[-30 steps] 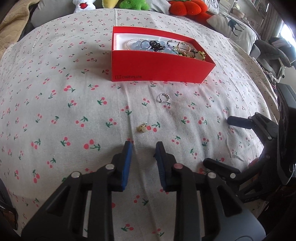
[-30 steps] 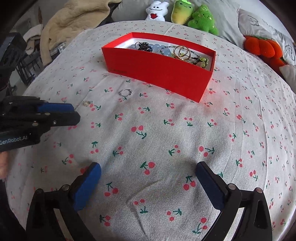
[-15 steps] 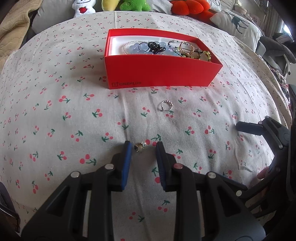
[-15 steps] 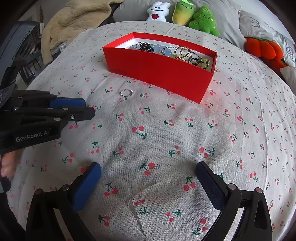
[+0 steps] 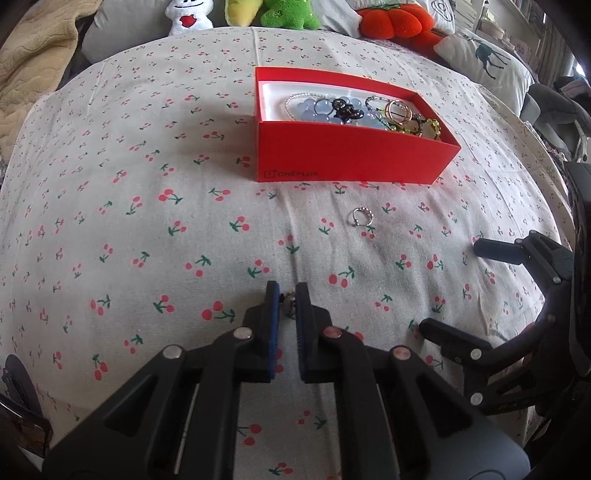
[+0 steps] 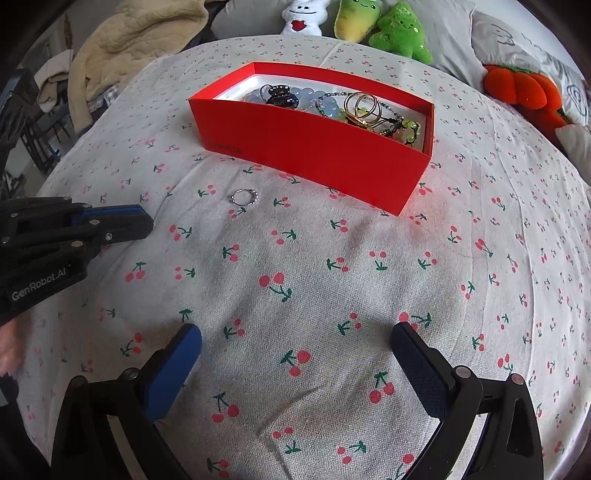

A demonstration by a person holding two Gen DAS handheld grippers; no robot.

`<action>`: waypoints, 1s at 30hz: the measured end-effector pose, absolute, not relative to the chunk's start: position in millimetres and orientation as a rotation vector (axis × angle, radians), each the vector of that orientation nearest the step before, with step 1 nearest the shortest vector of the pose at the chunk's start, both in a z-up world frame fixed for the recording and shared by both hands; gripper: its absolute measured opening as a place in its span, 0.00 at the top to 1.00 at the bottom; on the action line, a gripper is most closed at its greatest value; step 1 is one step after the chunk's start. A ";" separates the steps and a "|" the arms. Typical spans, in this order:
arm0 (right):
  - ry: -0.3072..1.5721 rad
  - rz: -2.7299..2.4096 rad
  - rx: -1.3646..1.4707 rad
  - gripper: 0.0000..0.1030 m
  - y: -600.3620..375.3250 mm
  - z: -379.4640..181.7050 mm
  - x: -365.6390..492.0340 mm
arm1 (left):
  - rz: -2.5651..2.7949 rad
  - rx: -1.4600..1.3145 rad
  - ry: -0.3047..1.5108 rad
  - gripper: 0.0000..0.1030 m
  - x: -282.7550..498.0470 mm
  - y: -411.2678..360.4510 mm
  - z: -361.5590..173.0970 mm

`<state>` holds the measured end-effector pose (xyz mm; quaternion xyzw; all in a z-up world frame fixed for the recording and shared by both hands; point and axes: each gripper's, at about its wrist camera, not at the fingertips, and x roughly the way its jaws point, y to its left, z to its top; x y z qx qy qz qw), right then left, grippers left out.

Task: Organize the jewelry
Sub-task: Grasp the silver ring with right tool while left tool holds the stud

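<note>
My left gripper [image 5: 287,292] points down at the cherry-print cloth. Its jaws are closing tight on a small gold earring [image 5: 287,297], which is pinched between the blue pads at their tips. In the right wrist view the left gripper [image 6: 147,221] reaches in from the left edge and hides the earring. A silver beaded ring [image 5: 362,217] [image 6: 243,196] lies loose on the cloth in front of the red box [image 5: 351,158] [image 6: 314,147]. The box holds blue beads, a black clip, gold hoops and green beads. My right gripper [image 6: 295,336] [image 5: 452,288] hovers open over bare cloth with nothing between its pads.
Plush toys [image 6: 399,29] and an orange pumpkin cushion [image 6: 524,92] line the far edge of the bed. A beige blanket [image 5: 33,62] lies at the far left and a deer-print pillow [image 5: 487,59] at the far right. A person's fingers [image 6: 9,347] show at the left edge.
The left gripper moved forward until the gold earring sat between its tips, then the jaws narrowed onto it. The right gripper stayed still and open.
</note>
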<state>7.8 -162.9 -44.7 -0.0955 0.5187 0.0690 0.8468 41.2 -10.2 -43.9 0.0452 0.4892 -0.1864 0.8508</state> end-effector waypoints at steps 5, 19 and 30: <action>1.086 0.134 -0.174 0.00 -157.3 -44.1 24.4 | -0.351 0.076 1.041 0.91 41.1 9.1 -40.8; 1.052 0.157 -0.159 0.45 -126.3 -44.8 69.3 | -0.328 0.024 1.075 0.91 38.7 36.4 -41.3; 1.058 0.194 -0.146 0.77 -117.7 -46.6 76.6 | -0.326 0.008 1.080 0.91 38.4 37.3 -40.4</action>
